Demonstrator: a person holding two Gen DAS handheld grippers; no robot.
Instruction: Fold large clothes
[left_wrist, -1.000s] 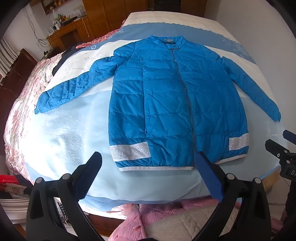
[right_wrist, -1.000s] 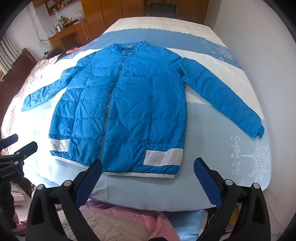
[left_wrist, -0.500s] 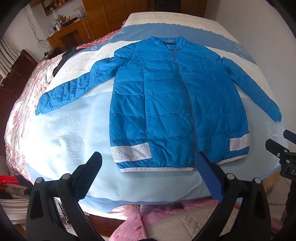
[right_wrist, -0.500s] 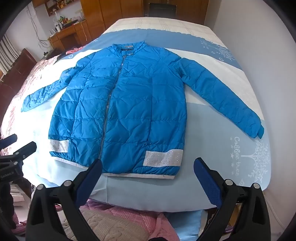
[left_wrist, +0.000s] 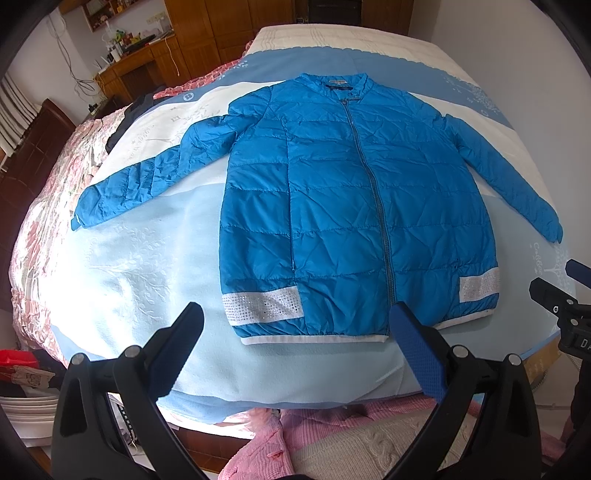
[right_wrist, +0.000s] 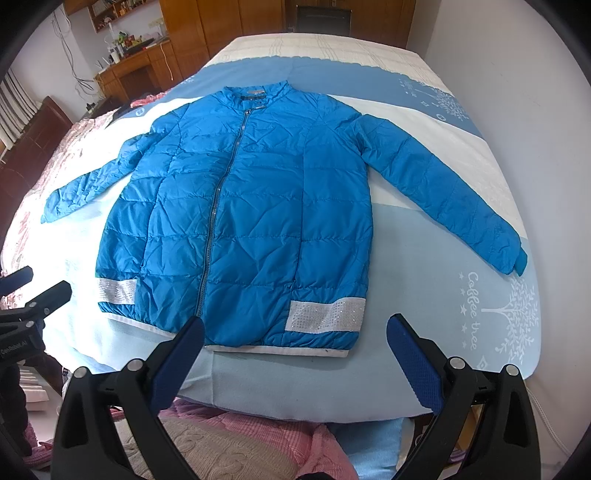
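A blue quilted jacket (left_wrist: 343, 206) lies flat and zipped on the bed, both sleeves spread outward, hem with white sparkly bands toward me. The right wrist view shows the same jacket (right_wrist: 251, 221) from further right. My left gripper (left_wrist: 295, 325) hangs open just short of the hem, nothing between its fingers. My right gripper (right_wrist: 295, 332) is open too, over the hem's right half and holding nothing. The right gripper's tip (left_wrist: 554, 299) shows at the left view's right edge, and the left gripper's tip (right_wrist: 33, 295) at the right view's left edge.
The bed has a light blue and white cover (left_wrist: 129, 266). A pink floral quilt (left_wrist: 48, 192) drapes the left side. Pink and beige knitted cloth (left_wrist: 332, 443) lies below the bed's near edge. A white wall (right_wrist: 517, 92) runs along the right; wooden furniture (right_wrist: 147, 66) stands behind.
Both views have shifted slightly; the jacket sits a little lower in the frames, so the grippers have edged forward. Both stay open.
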